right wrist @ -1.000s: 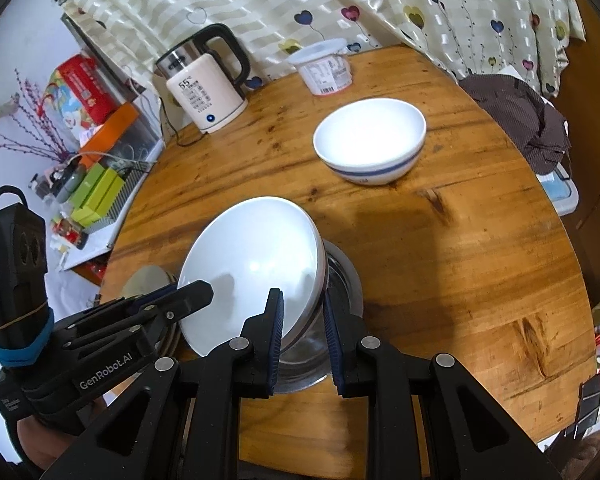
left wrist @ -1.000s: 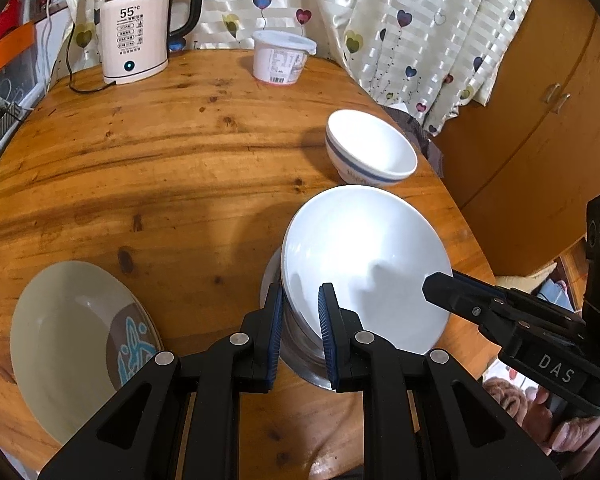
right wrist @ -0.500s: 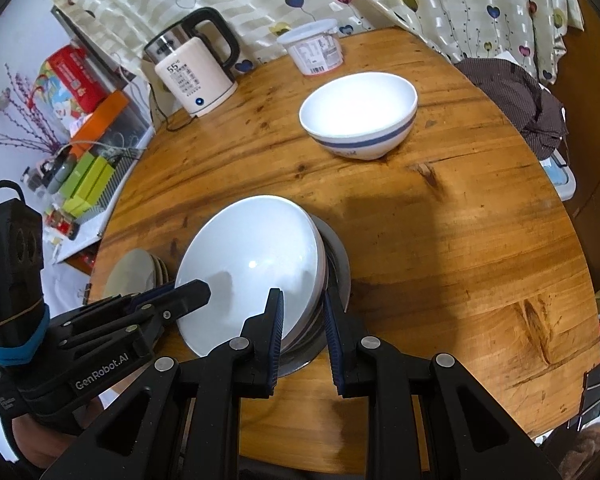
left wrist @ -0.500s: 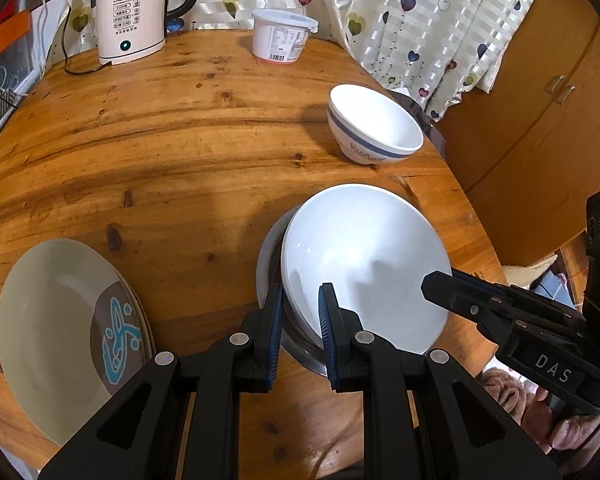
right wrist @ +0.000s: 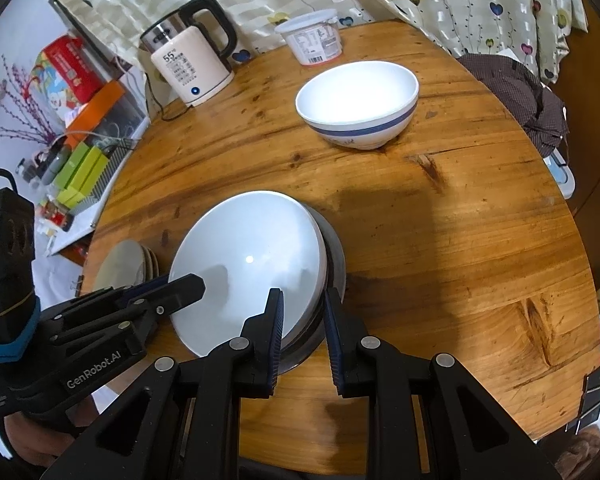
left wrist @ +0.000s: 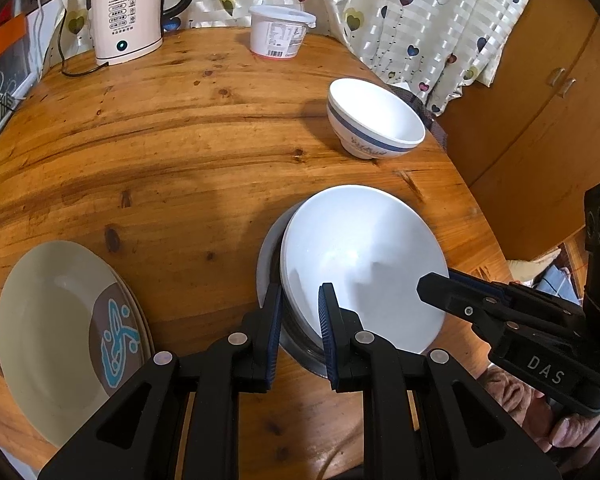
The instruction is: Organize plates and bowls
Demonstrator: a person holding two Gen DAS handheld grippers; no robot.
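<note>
A plain white bowl (left wrist: 364, 264) sits nested in a steel bowl (left wrist: 266, 264) near the table's front edge. My left gripper (left wrist: 300, 292) is shut on the left rims of this bowl stack, one finger inside the white bowl and one outside the steel one. My right gripper (right wrist: 302, 300) is shut the same way on the right rims of the white bowl (right wrist: 244, 264) and steel bowl (right wrist: 336, 260). Each gripper shows in the other's view: the right gripper (left wrist: 432, 284) and the left gripper (left wrist: 192, 284). A white bowl with a blue band (right wrist: 356, 104) stands farther back. Stacked beige plates (left wrist: 60, 320) lie to the left.
At the back of the round wooden table (left wrist: 180, 140) stand an electric kettle (left wrist: 126, 12) with its cord and a lidded white tub (left wrist: 278, 32). A dark cloth (right wrist: 516, 92) lies past the right edge. Boxes and clutter (right wrist: 80, 160) sit on a shelf to the left.
Both views have shifted slightly, so the kettle and the banded bowl sit higher in frame. Both grips on the bowl stack look unchanged.
</note>
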